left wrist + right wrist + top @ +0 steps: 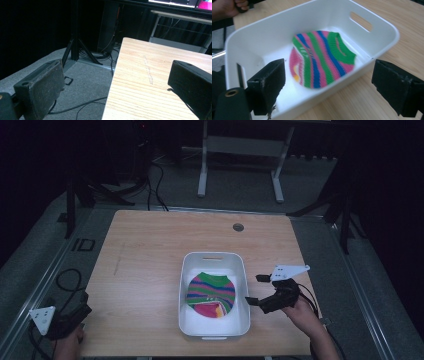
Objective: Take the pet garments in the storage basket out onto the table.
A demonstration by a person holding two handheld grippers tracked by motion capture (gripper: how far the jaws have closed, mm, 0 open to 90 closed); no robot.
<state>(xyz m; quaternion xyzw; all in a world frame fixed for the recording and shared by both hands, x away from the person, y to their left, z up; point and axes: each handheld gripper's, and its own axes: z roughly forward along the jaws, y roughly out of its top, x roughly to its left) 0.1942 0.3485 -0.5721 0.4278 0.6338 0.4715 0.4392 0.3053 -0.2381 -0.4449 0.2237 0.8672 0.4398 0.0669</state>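
Observation:
A white plastic bin [214, 257] stands on the wooden table [145, 255], right of centre. Inside it lies a folded striped knit cloth [211, 294] in green, pink and blue, also seen as the cloth [322, 57] inside the bin [262, 32]. My right gripper [256, 290] is open just right of the bin, its jaws wide apart and empty, and in the right gripper view the right gripper [334, 90] straddles the near rim. My left gripper [75, 312] hovers at the table's front left corner, and in the left gripper view the left gripper [115, 85] is open and empty over the table edge.
A round grommet hole [238, 227] sits near the table's far edge. A faint scuff mark [148, 70] runs along the wood on the left side. Cables [67, 282] and a tripod stand [75, 50] are on the grey floor left of the table.

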